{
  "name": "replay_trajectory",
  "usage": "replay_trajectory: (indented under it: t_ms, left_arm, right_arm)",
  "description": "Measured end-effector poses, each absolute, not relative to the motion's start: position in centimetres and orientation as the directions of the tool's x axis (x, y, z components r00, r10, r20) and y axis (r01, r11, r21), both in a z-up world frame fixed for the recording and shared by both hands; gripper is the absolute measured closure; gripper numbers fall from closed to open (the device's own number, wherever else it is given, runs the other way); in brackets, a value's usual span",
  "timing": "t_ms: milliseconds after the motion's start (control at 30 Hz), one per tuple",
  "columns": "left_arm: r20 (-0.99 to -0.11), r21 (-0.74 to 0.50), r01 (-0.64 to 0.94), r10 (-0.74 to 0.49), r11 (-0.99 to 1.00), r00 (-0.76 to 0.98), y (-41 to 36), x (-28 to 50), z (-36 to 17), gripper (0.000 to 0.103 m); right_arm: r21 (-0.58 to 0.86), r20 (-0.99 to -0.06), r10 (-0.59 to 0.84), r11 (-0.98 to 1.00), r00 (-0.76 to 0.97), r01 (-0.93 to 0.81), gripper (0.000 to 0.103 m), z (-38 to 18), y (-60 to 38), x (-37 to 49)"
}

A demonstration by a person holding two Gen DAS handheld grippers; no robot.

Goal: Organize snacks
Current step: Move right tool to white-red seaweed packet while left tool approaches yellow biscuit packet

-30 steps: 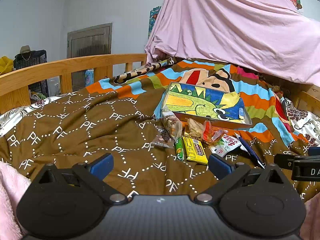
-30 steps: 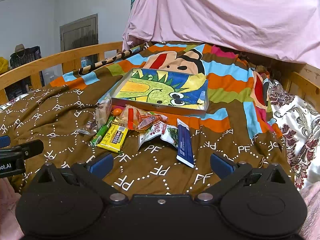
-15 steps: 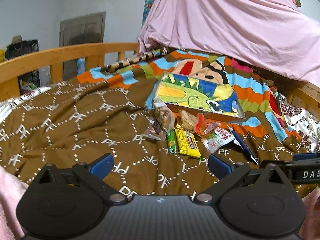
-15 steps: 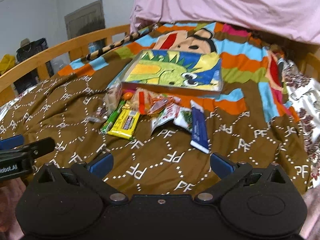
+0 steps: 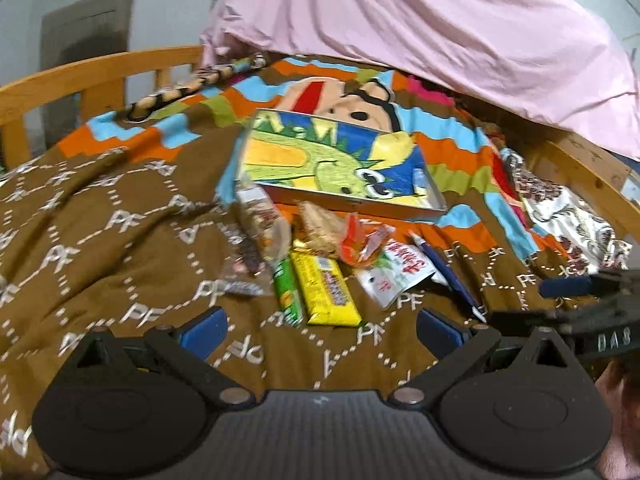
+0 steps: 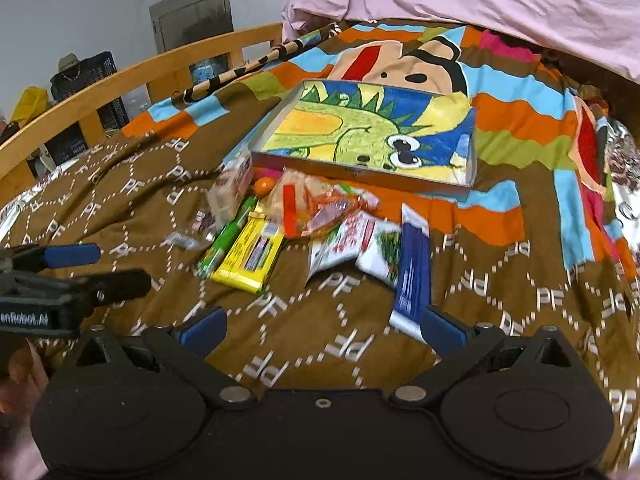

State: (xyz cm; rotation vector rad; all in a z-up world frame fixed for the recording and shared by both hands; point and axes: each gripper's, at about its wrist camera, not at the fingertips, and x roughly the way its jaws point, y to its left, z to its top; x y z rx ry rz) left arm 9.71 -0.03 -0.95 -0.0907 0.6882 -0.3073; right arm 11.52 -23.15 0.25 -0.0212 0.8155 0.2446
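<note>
Now both grippers, the left gripper [image 5: 322, 326] and the right gripper [image 6: 322, 328], hover with fingers spread wide and hold nothing above the brown blanket [image 6: 360, 344]. Snacks lie in a heap just before the shallow dinosaur box [image 6: 372, 140]: a yellow bar [image 6: 250, 258], a green stick [image 6: 228, 240], a blue packet [image 6: 414, 268].

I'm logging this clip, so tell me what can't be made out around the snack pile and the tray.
- Yellow bar label: motion blur, both views.
- Small clear wrapper: contents too small, blurred.
- Orange ball: half hidden behind packets, right wrist view.
- Tray far wall: too shallow to see.
</note>
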Motion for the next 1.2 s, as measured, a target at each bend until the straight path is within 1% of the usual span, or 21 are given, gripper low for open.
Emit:
replay_trajectory:
  t_ms: [100, 267, 433, 533, 767, 867, 933, 1000, 1067, 1200]
  left_arm:
    - [-0.617, -0.185, 0.302, -0.35, 0.935, 0.705, -0.7, 11.2, -1.6, 0.0]
    - [-0.63, -0.164, 0.375, -0.389, 0.913, 0.672, -2.4, 13.3, -2.7, 0.0]
    - [-0.643, -0.181, 0.443, -0.446, 0.878, 0.623, -3.4, 15.1, -4.1, 0.0]
    - [-0.648, -0.193, 0.459, -0.464, 0.867, 0.604, -3.7, 16.3, -5.0, 0.001]
    - [-0.682, -0.275, 0.417, -0.481, 0.867, 0.551, -3.1, 18.7, -6.8, 0.004]
    - [-0.673, -0.289, 0.412, -0.489, 0.864, 0.555, -3.1, 19.3, -6.9, 0.006]
    - [-0.675, -0.316, 0.401, -0.501, 0.86, 0.541, -3.0, 19.7, -7.1, 0.01]
    - [-0.673, -0.337, 0.389, -0.509, 0.857, 0.537, -2.9, 20.0, -7.4, 0.01]
    - [-0.671, -0.339, 0.384, -0.507, 0.859, 0.541, -2.9, 20.2, -7.5, 0.011]
    - [-0.678, -0.338, 0.351, -0.484, 0.873, 0.553, -2.9, 20.6, -7.5, 0.015]
  right_arm:
    - [0.119, -0.732, 0.252, 0.962, 0.633, -0.245, 0.001, 0.1, -24.1, 13.8]
    - [0.151, -0.744, 0.278, 0.956, 0.608, -0.253, 0.001, -0.8, -25.3, 17.4]
    - [0.222, -0.728, 0.333, 0.941, 0.6, -0.254, 0.001, -2.0, -25.7, 20.5]
    - [0.256, -0.735, 0.346, 0.938, 0.583, -0.234, 0.001, -3.0, -25.6, 22.1]
    - [0.225, -0.75, 0.32, 0.946, 0.579, -0.231, 0.001, -4.4, -25.1, 23.8]
    - [0.224, -0.751, 0.323, 0.945, 0.576, -0.237, 0.005, -4.8, -24.7, 24.3]
    - [0.229, -0.751, 0.33, 0.943, 0.572, -0.243, 0.008, -4.9, -24.4, 24.6]
    - [0.239, -0.755, 0.337, 0.94, 0.563, -0.243, 0.009, -5.1, -24.3, 24.9]
    - [0.243, -0.761, 0.335, 0.941, 0.555, -0.235, 0.01, -5.4, -24.3, 25.1]
    - [0.242, -0.775, 0.32, 0.947, 0.545, -0.212, 0.014, -5.9, -24.4, 25.5]
